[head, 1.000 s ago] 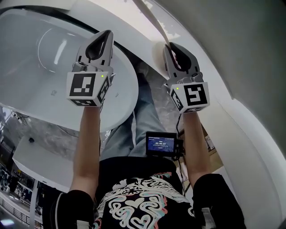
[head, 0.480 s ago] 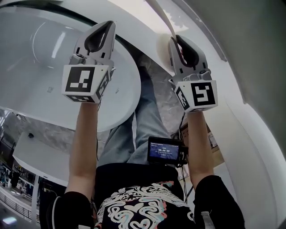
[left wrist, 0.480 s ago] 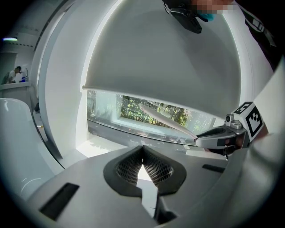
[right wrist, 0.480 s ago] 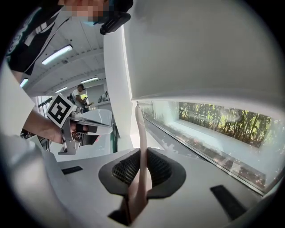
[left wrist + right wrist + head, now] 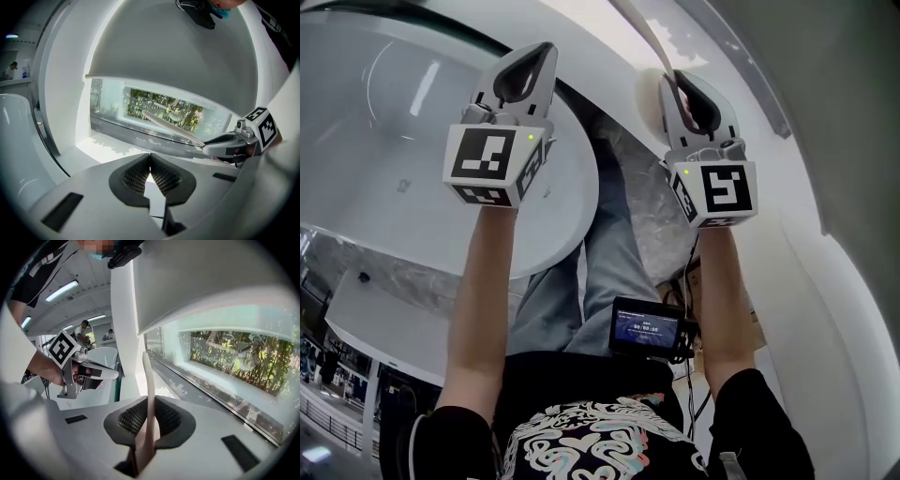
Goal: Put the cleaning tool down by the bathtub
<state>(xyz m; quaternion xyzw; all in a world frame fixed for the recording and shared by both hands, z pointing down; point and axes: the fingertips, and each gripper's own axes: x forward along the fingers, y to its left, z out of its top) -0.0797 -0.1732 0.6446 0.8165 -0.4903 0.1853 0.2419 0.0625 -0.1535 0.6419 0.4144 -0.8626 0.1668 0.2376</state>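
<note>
The cleaning tool (image 5: 149, 394) is a long, thin, pale beige strip. My right gripper (image 5: 149, 420) is shut on its lower part, and the strip runs up and away past the jaws. In the head view the tool (image 5: 636, 26) leaves the right gripper (image 5: 682, 86) toward the top edge. The left gripper view shows the tool (image 5: 173, 126) slanting in front of the window. My left gripper (image 5: 534, 58) is shut with nothing between its pads, held over the rim of the white bathtub (image 5: 384, 122). The two grippers are side by side, apart.
A long window (image 5: 164, 110) with greenery behind it runs above a white sill (image 5: 112, 147). A curved white wall (image 5: 825, 281) lies to the right. A small screen (image 5: 645, 329) hangs at the person's waist. More people stand far back by another tub (image 5: 101, 355).
Both grippers have shifted a little up and to the right in the head view. The right gripper has kept its hold on the tool; the left has stayed shut and empty.
</note>
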